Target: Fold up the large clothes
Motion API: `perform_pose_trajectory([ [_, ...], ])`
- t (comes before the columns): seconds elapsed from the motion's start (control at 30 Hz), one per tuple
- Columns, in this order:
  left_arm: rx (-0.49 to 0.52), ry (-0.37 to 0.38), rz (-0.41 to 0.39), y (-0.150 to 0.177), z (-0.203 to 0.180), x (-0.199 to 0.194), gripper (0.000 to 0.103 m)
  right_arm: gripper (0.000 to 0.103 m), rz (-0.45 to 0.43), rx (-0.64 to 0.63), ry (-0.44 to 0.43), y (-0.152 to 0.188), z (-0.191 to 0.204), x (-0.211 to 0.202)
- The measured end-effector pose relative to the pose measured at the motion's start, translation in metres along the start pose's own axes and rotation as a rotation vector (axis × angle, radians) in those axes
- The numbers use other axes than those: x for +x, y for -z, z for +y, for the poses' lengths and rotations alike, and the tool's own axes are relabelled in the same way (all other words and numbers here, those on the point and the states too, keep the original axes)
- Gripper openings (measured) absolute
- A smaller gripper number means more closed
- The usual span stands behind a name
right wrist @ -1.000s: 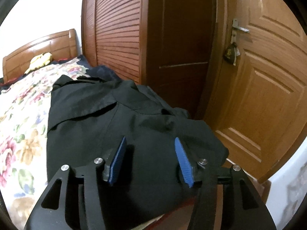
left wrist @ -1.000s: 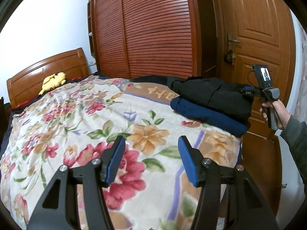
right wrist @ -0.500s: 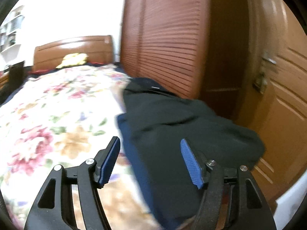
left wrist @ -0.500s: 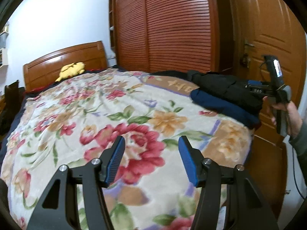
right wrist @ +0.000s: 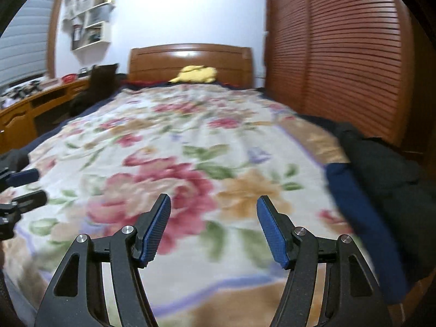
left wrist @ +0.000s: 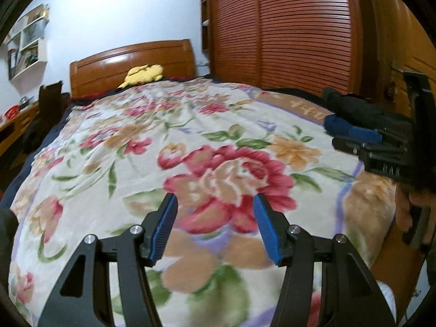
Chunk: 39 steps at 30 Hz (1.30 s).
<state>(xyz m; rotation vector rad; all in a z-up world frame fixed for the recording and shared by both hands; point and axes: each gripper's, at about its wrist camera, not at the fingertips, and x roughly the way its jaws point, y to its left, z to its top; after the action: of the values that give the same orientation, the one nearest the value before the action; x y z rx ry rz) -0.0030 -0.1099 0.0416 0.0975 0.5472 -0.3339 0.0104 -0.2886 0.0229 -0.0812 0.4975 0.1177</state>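
Observation:
A folded black garment (right wrist: 387, 174) lies on a folded navy garment (right wrist: 362, 218) at the right edge of the bed; the stack also shows in the left wrist view (left wrist: 354, 111). My left gripper (left wrist: 215, 229) is open and empty above the floral blanket (left wrist: 169, 147). My right gripper (right wrist: 214, 229) is open and empty above the blanket (right wrist: 190, 141), left of the stack. The right gripper also shows at the right of the left wrist view (left wrist: 362, 139), and the left gripper at the left edge of the right wrist view (right wrist: 24, 188).
A wooden headboard (right wrist: 190, 60) with a yellow plush toy (right wrist: 196, 74) is at the far end. A slatted wardrobe (right wrist: 348, 43) runs along the right side. A desk (right wrist: 30, 109) and wall shelf (right wrist: 90, 24) stand on the left.
Both grippers have swung left, away from the folded stack and the door, and now face the length of the bed. The right gripper has left the black garment. Both stay open.

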Motion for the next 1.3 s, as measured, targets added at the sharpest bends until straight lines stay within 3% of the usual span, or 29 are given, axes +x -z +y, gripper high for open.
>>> perform_pose_trajectory([
  [0.27, -0.044, -0.155, -0.030, 0.007, 0.048, -0.003, 0.057, 0.067, -0.012, -0.014, -0.110, 0.001, 0.069, 0.033],
  [0.53, -0.134, -0.242, -0.068, 0.010, 0.093, -0.011, 0.057, 0.067, -0.065, -0.019, -0.175, -0.008, 0.114, 0.046],
  [0.87, -0.190, -0.286, -0.120, 0.027, 0.124, -0.021, 0.057, 0.067, -0.125, -0.011, -0.212, -0.005, 0.141, 0.055],
  [1.3, -0.219, -0.339, -0.158, 0.053, 0.139, -0.025, 0.057, 0.067, -0.178, 0.009, -0.203, 0.006, 0.142, 0.058],
])
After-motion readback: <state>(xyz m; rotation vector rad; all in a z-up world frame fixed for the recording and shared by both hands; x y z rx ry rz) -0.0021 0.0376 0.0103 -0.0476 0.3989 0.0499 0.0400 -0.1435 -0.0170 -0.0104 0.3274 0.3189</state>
